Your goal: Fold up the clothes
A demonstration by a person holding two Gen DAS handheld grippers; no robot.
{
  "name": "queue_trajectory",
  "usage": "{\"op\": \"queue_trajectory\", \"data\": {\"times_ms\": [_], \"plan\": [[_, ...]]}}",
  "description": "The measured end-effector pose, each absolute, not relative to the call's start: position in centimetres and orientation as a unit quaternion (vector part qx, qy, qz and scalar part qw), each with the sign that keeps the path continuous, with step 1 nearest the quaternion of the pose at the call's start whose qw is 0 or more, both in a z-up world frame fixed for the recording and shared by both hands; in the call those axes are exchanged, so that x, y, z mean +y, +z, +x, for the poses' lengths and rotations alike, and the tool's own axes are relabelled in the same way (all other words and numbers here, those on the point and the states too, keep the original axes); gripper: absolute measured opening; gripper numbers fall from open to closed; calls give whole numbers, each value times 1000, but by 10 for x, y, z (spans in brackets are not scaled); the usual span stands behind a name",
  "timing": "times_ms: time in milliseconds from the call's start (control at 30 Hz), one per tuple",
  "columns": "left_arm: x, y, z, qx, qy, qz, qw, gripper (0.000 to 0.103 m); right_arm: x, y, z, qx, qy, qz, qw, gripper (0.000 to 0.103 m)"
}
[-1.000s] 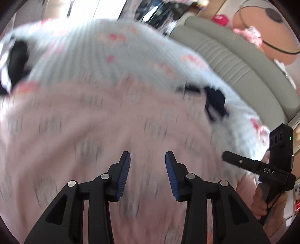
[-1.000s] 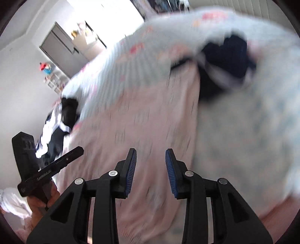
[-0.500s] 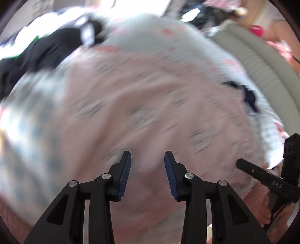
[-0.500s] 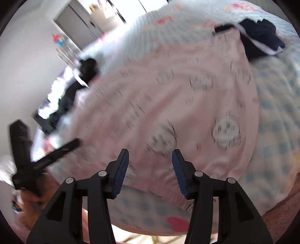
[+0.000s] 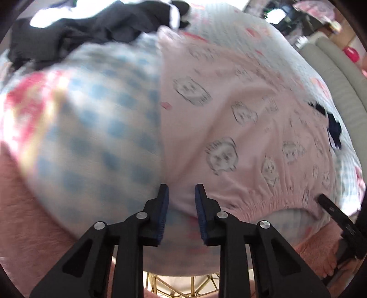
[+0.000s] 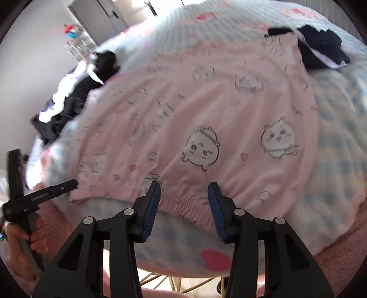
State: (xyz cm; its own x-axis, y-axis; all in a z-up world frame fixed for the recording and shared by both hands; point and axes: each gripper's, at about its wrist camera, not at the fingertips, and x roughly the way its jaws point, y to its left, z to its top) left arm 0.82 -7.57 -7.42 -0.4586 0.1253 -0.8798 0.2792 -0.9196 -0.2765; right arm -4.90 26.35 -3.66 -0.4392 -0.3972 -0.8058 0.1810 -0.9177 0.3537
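The left gripper [image 5: 181,194] and right gripper [image 6: 183,192] are both hovering with jaws parted, grasping nothing, at the elastic waistband edge of the pink cartoon-print pajama pants [image 6: 206,114]. The pants are lying flat on a blue-checked blanket [image 6: 339,142]. Farther off, a navy garment [image 6: 321,50] and a black-and-white clothes pile [image 6: 75,94] are sitting on the bed.

A bed cover [image 6: 339,146] with blue and white squares lies over the bed, and it has a red heart [image 6: 214,260] near the front edge. A soft pink blanket [image 5: 34,206] shows at the sides. A grey padded headboard [image 5: 337,68] curves along one side. A grey cupboard [image 6: 101,16] stands by the far wall. A small red and blue toy [image 6: 72,31] sits near it.
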Motion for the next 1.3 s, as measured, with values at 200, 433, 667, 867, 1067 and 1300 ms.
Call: {"op": "queue_trajectory", "data": {"times_ms": [200, 433, 667, 867, 1067, 1300], "plan": [[-8, -42, -6, 155, -879, 437, -108, 35, 319, -10, -63, -150, -868, 464, 96, 51], [94, -55, -57, 81, -864, 446, -219, 35, 339, -33, -62, -158, -856, 489, 60, 51], [87, -93, -63, 79, -814, 552, -161, 36, 349, -47, -61, -147, -840, 519, 54, 50], [84, -60, -43, 83, -845, 491, -195, 37, 386, -36, -72, -181, -853, 489, 23, 51], [145, -50, -64, 73, -839, 460, -280, 37, 389, -46, -80, -210, -842, 496, 39, 47], [162, -91, -80, 106, -819, 505, -250, 37, 371, -72, -85, -176, -839, 514, 1, 40]]}}
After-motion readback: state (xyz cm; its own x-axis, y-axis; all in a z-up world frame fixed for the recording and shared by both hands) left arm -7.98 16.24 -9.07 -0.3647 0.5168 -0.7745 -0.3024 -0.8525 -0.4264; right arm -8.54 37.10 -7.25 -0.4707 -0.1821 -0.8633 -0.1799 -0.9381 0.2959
